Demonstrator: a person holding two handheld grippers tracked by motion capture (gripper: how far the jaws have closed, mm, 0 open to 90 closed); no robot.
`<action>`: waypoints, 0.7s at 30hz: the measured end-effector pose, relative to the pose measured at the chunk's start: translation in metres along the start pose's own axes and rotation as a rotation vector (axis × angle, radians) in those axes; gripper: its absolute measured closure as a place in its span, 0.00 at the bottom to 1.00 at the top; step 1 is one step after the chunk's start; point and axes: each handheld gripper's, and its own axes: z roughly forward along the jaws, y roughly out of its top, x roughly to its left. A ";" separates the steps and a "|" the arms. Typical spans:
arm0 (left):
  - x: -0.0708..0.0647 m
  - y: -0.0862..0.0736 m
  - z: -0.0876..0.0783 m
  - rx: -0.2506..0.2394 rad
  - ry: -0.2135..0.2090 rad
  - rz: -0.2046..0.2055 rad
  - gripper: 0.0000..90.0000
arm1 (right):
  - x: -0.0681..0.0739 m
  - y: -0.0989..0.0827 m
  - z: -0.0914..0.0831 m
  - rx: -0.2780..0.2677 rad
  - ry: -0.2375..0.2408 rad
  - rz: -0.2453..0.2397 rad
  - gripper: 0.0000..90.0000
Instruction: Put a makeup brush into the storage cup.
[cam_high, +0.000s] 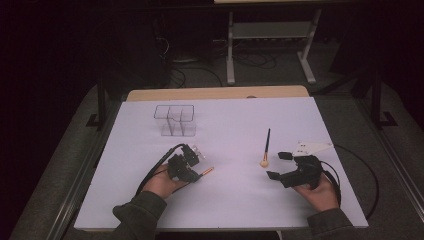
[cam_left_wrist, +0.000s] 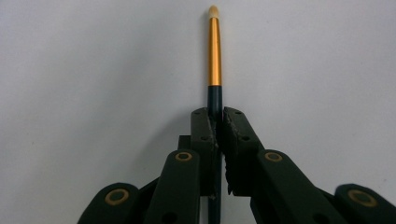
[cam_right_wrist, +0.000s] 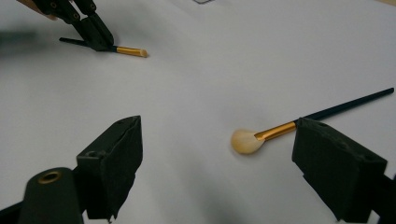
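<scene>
Left gripper: your left gripper (cam_high: 192, 167) sits in the lower left of the high view, with your hand behind it at the bottom. Its jaws are pressed together on the dark handle of the small brush (cam_left_wrist: 214, 51).
Small brush: in the left gripper view it runs straight up the middle of the frame. The dark handle is clamped between the pads, the gold band rises above them, and the pale tip is near the top edge. In the high view the gold end (cam_high: 208, 170) pokes out to the right of the jaws, low over the white table (cam_high: 235, 200).
Right gripper: your right gripper (cam_high: 279, 165) is at the lower right of the high view. Its jaws stand wide apart and grip nothing.
Big brush: the big brush (cam_right_wrist: 299, 123) lies flat on the table. In the right gripper view its fluffy head is between the two jaws and a little beyond them, nearer the right one, and its handle runs off to the upper right, passing behind that jaw's top corner.
Clear box: a clear box (cam_high: 175, 120) with compartments stands in the upper left of the table, well apart from both grippers.
</scene>
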 end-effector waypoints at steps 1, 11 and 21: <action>0.000 0.000 0.000 -0.003 0.000 0.000 0.92 | 0.000 0.000 0.000 -0.001 0.002 0.003 0.17; 0.002 -0.003 -0.009 -0.050 -0.026 -0.019 0.92 | 0.001 0.000 0.003 0.007 0.007 0.004 0.17; 0.000 -0.008 -0.024 -0.104 -0.032 0.000 0.92 | 0.003 0.002 0.005 0.023 0.017 0.004 0.17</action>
